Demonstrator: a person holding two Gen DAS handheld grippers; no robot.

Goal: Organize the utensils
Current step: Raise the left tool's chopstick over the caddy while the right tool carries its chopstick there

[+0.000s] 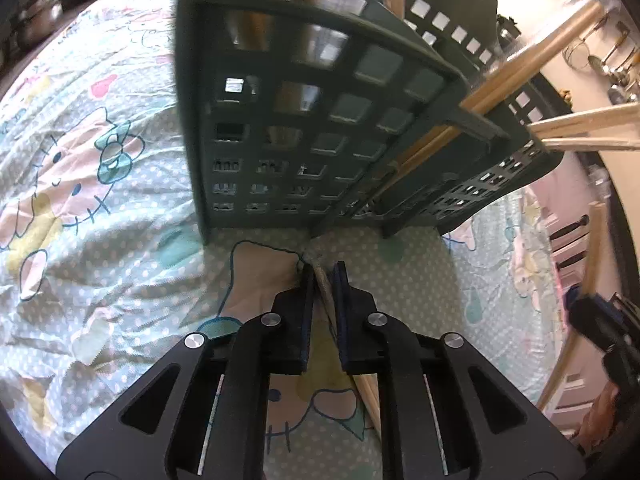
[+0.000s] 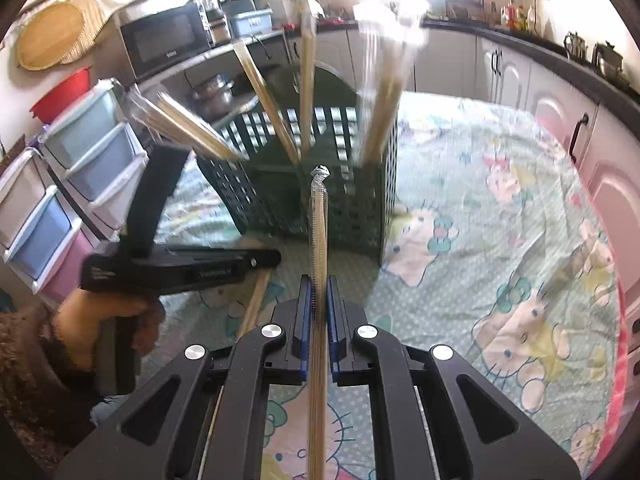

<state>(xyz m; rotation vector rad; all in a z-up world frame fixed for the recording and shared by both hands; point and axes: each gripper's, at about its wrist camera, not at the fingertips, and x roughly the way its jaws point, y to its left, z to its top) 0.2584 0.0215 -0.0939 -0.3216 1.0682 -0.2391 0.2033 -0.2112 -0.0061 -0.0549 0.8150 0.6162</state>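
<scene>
A dark green perforated utensil basket (image 1: pixel 300 120) (image 2: pixel 352 208) stands on the cartoon-print tablecloth (image 1: pixel 100 184). Several plastic-wrapped chopstick pairs (image 2: pixel 306 80) (image 1: pixel 528 64) lean out of it. My left gripper (image 1: pixel 323 276) is shut on a wrapped chopstick pair (image 1: pixel 326 300) that lies on the cloth just in front of the basket. The right wrist view shows that left gripper (image 2: pixel 274 259) from the side, in a hand with a brown fuzzy sleeve (image 2: pixel 24 360). My right gripper (image 2: pixel 319 292) is shut on another wrapped chopstick pair (image 2: pixel 319 220), held above the cloth with its tip towards the basket's near wall.
Stacked pastel plastic drawers (image 2: pixel 80 168) stand left of the table. A microwave (image 2: pixel 160 40) and pots sit on shelves behind them. White cabinets (image 2: pixel 560 120) run along the right under a cluttered counter. The tablecloth (image 2: pixel 500 220) stretches right of the basket.
</scene>
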